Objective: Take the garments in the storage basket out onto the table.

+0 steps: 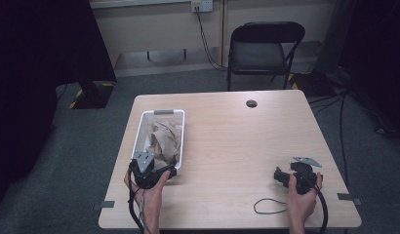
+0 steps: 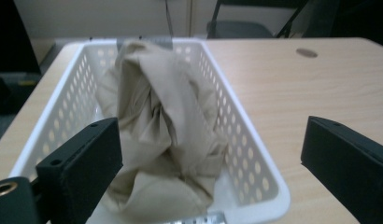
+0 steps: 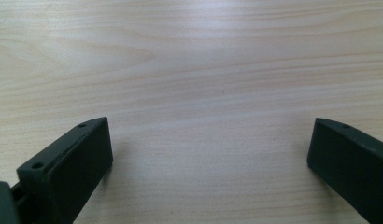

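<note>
Cloth (image 2: 157,121), beige and crumpled, lies heaped in the white perforated basket (image 1: 139,139) that sits toward the left edge of the table (image 1: 227,146), its near end close to the front edge. It looks soft, light and limp, so I'd expect it to sag and trail when lifted; the raised fold at the top of the heap seems the best place to pinch. The left gripper (image 1: 151,170) hovers at the basket's near end, jaws wide apart with nothing between them. The right gripper (image 1: 293,178) rests near the front right corner, jaws likewise spread over bare wood. The left gripper view gives the folds and the basket's holes up close; the high view adds a thin dark loop (image 1: 270,206) lying by the front edge
</note>
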`<state>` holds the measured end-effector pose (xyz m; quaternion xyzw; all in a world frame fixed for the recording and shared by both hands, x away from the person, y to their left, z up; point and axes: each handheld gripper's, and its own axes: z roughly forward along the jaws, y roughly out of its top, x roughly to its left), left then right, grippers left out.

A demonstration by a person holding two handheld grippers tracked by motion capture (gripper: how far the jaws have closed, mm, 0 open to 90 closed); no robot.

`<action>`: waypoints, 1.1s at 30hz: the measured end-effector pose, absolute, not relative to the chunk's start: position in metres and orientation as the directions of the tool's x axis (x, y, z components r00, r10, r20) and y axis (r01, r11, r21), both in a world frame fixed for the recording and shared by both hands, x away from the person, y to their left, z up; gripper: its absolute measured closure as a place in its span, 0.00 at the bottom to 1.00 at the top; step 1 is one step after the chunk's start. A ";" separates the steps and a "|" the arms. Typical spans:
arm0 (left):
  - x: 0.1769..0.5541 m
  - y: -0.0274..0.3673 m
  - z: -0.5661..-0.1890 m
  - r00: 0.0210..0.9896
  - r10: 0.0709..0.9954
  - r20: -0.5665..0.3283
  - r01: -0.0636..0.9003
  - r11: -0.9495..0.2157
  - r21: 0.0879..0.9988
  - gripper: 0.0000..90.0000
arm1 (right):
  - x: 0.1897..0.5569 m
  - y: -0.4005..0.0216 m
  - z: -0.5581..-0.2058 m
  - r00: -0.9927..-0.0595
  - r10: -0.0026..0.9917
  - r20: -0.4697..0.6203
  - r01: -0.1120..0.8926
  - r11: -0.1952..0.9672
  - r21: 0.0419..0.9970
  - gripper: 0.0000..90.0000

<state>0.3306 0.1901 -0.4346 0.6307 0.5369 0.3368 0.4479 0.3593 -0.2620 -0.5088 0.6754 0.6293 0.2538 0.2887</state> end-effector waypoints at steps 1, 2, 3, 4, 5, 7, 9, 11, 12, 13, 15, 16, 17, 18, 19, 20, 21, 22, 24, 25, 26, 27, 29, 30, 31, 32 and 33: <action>0.331 0.190 -0.434 0.202 0.978 -0.060 0.373 -0.020 0.928 0.04 | 0.359 -0.262 -0.509 0.079 0.997 -0.020 0.704 -0.041 0.709 0.00; 0.331 0.190 -0.433 0.208 0.976 -0.061 0.373 -0.022 0.928 0.04 | 0.359 -0.262 -0.509 0.079 0.997 -0.020 0.704 -0.041 0.709 0.00; 0.332 0.190 -0.433 0.204 0.977 -0.058 0.372 -0.023 0.928 0.04 | 0.359 -0.262 -0.509 0.079 0.997 -0.020 0.704 -0.041 0.709 0.00; 0.332 0.190 -0.433 0.204 0.977 -0.058 0.372 -0.023 0.928 0.04 | 0.359 -0.262 -0.509 0.079 0.997 -0.020 0.704 -0.041 0.709 0.00; 0.334 0.191 -0.433 0.207 0.976 -0.070 0.370 -0.012 0.929 0.04 | 0.359 -0.262 -0.509 0.079 0.997 -0.020 0.704 -0.041 0.709 0.00; 0.335 0.191 -0.433 0.209 0.976 -0.069 0.373 -0.014 0.928 0.04 | 0.359 -0.262 -0.509 0.079 0.997 -0.020 0.704 -0.042 0.709 0.00; 0.337 0.191 -0.433 0.208 0.976 -0.073 0.377 -0.011 0.926 0.04 | 0.359 -0.262 -0.509 0.079 0.997 -0.020 0.704 -0.041 0.709 0.00; 0.340 0.192 -0.433 0.208 0.975 -0.082 0.378 -0.003 0.926 0.04 | 0.359 -0.262 -0.509 0.079 0.997 -0.020 0.704 -0.042 0.709 0.00; 0.343 0.192 -0.432 0.205 0.976 -0.068 0.382 -0.016 0.924 0.04 | 0.359 -0.262 -0.509 0.079 0.997 -0.020 0.704 -0.041 0.709 0.00; 0.344 0.192 -0.431 0.208 0.976 -0.069 0.381 -0.016 0.925 0.04 | 0.359 -0.262 -0.509 0.079 0.997 -0.020 0.704 -0.041 0.709 0.00; 0.347 0.193 -0.429 0.206 0.977 -0.058 0.387 -0.027 0.922 0.04 | 0.359 -0.262 -0.509 0.079 0.997 -0.020 0.704 -0.041 0.709 0.00; 0.348 0.192 -0.429 0.197 0.979 -0.054 0.385 -0.027 0.923 0.04 | 0.359 -0.262 -0.509 0.079 0.997 -0.020 0.704 -0.042 0.709 0.00; 0.348 0.192 -0.429 0.197 0.979 -0.054 0.385 -0.027 0.923 0.04 | 0.359 -0.262 -0.509 0.079 0.997 -0.020 0.704 -0.042 0.709 0.00; 0.349 0.193 -0.428 0.197 0.979 -0.053 0.387 -0.028 0.922 0.05 | 0.359 -0.262 -0.509 0.079 0.997 -0.020 0.704 -0.041 0.709 0.00; 0.351 0.193 -0.427 0.198 0.978 -0.059 0.390 -0.023 0.920 0.06 | 0.359 -0.262 -0.509 0.079 0.997 -0.020 0.704 -0.041 0.709 0.00; 0.354 0.194 -0.427 0.197 0.978 -0.069 0.395 -0.014 0.919 0.07 | 0.359 -0.262 -0.509 0.079 0.997 -0.020 0.704 -0.041 0.709 0.00; 0.354 0.194 -0.427 0.197 0.978 -0.069 0.395 -0.014 0.919 0.07 | 0.359 -0.262 -0.509 0.079 0.997 -0.020 0.704 -0.041 0.709 0.00; 0.355 0.194 -0.427 0.192 0.979 -0.070 0.383 -0.009 0.924 0.07 | 0.359 -0.262 -0.509 0.079 0.997 -0.020 0.704 -0.041 0.709 0.00; 0.358 0.194 -0.428 0.193 0.978 -0.082 0.373 0.004 0.928 0.10 | 0.359 -0.262 -0.509 0.079 0.997 -0.020 0.704 -0.041 0.709 0.00; 0.359 0.193 -0.428 0.195 0.978 -0.080 0.376 0.001 0.927 0.10 | 0.359 -0.262 -0.509 0.079 0.997 -0.020 0.704 -0.042 0.709 0.00; 0.361 0.194 -0.428 0.191 0.978 -0.081 0.380 0.003 0.925 0.10 | 0.359 -0.262 -0.509 0.079 0.997 -0.020 0.704 -0.041 0.709 0.00; 0.361 0.194 -0.428 0.191 0.978 -0.081 0.380 0.003 0.925 0.10 | 0.359 -0.262 -0.509 0.079 0.997 -0.020 0.704 -0.041 0.709 0.00; 0.366 0.194 -0.430 0.183 0.979 -0.085 0.396 0.005 0.918 0.10 | 0.359 -0.262 -0.509 0.079 0.997 -0.020 0.704 -0.041 0.709 0.00; 0.366 0.194 -0.430 0.183 0.979 -0.085 0.396 0.005 0.918 0.09 | 0.359 -0.262 -0.509 0.079 0.997 -0.020 0.704 -0.041 0.709 0.00; 0.369 0.194 -0.431 0.177 0.981 -0.080 0.412 0.000 0.911 0.08 | 0.359 -0.262 -0.509 0.079 0.997 -0.020 0.704 -0.041 0.709 0.00; 0.371 0.194 -0.432 0.176 0.981 -0.077 0.421 -0.004 0.907 0.07 | 0.359 -0.262 -0.509 0.079 0.997 -0.020 0.704 -0.041 0.709 0.00; 0.371 0.194 -0.432 0.176 0.981 -0.077 0.421 -0.004 0.907 0.06 | 0.359 -0.262 -0.509 0.079 0.997 -0.020 0.704 -0.041 0.709 0.00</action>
